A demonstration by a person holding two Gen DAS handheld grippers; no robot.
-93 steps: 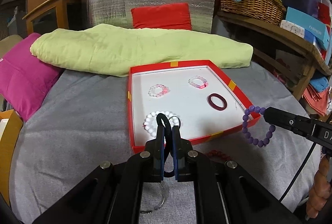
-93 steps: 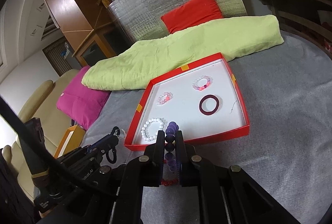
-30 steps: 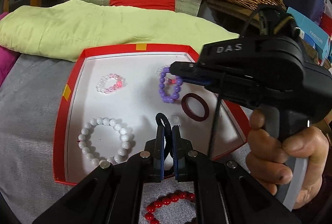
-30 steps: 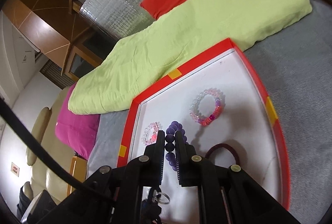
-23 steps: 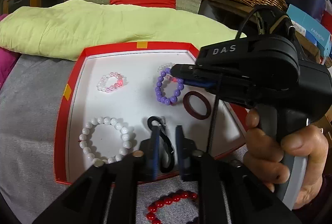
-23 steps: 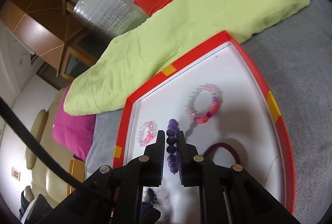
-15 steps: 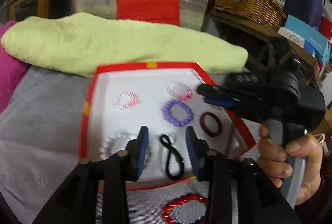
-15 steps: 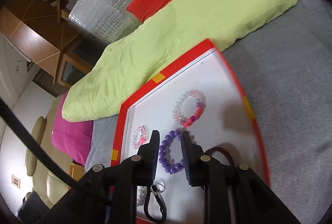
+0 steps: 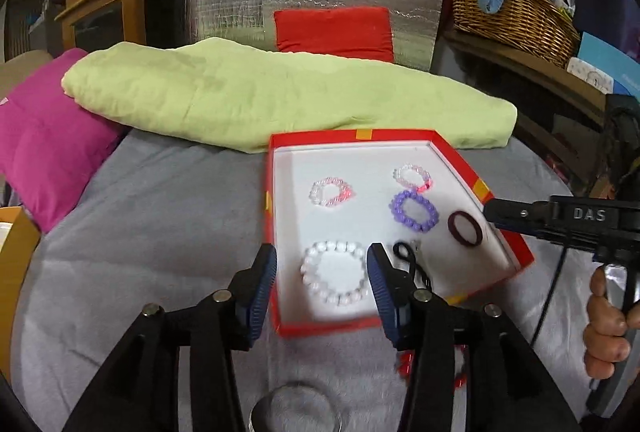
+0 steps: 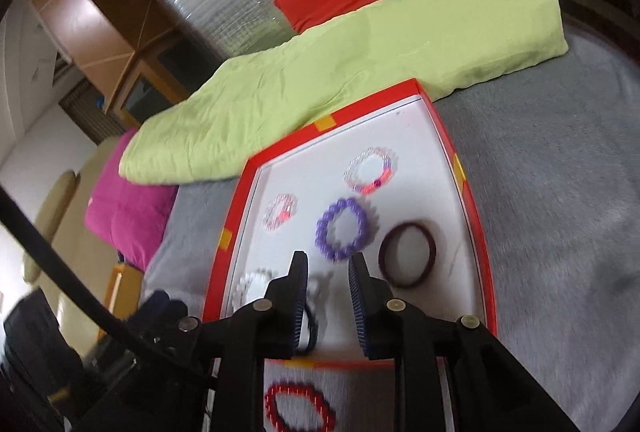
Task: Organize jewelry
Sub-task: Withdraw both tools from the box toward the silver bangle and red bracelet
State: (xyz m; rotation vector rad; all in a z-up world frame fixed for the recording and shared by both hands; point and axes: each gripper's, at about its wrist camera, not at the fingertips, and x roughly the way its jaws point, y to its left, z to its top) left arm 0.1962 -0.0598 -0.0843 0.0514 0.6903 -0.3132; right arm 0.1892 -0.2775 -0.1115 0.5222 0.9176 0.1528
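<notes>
The red bead bracelet (image 10: 300, 410) lay flat on the grey counter (image 10: 560, 232), just outside the near wall of the red tray (image 9: 400, 133) and not yet in it. In the right wrist view it sat directly below and a little left of the right gripper (image 10: 328, 296), close under its fingers, with its oval running roughly across the picture. In the left wrist view only a few of its red beads showed, behind the right-hand finger of the left gripper (image 9: 322, 284). A clear ring-like thing (image 9: 296, 404) lay at the bottom edge of that view, under the left gripper; what it was could not be told.

Inside the tray lay the purple bead bracelet (image 9: 414, 211), the white bead bracelet (image 9: 335, 278), two pink bead bracelets (image 9: 331, 193) (image 9: 413, 177), a dark red ring (image 9: 464, 228) and a black cord loop (image 9: 412, 264), all apart from one another.

The left gripper's fingers were spreading wider, nothing between them, with the white bracelet only seen through the gap. The right gripper's fingers stood parted and empty above the tray's near end.

By my reading, the red bracelet is the next piece, and the right hand (image 9: 608, 328) seems better placed. It would need to draw back toward the near edge and dip, closing across the bracelet's band.
</notes>
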